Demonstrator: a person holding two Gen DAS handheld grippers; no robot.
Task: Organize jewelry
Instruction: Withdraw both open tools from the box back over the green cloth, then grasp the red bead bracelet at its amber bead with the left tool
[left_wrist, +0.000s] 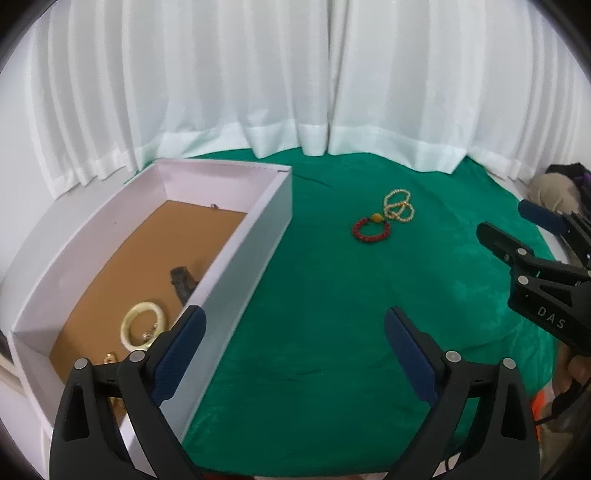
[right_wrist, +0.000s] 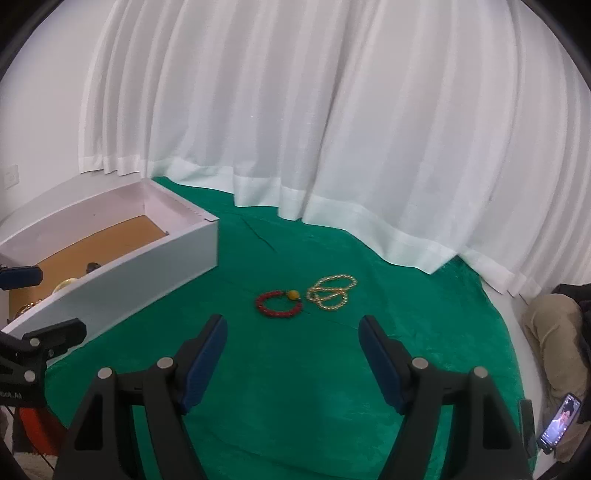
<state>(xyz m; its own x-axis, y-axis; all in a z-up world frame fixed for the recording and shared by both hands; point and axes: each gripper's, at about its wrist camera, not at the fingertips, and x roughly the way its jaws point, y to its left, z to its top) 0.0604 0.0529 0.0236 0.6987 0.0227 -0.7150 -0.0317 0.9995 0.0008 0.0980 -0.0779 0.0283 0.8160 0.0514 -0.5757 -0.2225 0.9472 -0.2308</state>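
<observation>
The white box (left_wrist: 236, 258) wall half hides a dark item (left_wrist: 181, 284); box runs lengthwise toward the curtain (left_wrist: 295, 81). Both claws, left claw (left_wrist: 295, 354) and right claw (right_wrist: 293, 362), gape wide, empty.

Your view into the white box (left_wrist: 236, 254) is partial: its near wall hides part of the dark item (left_wrist: 181, 283), too blurred to identify, and the left gripper (left_wrist: 295, 332) finger covers the edge of the cream ring (left_wrist: 143, 328) and most of a small gold piece (left_wrist: 110, 358). From the right wrist, the phone (right_wrist: 561, 421) screen is too small to read.
</observation>
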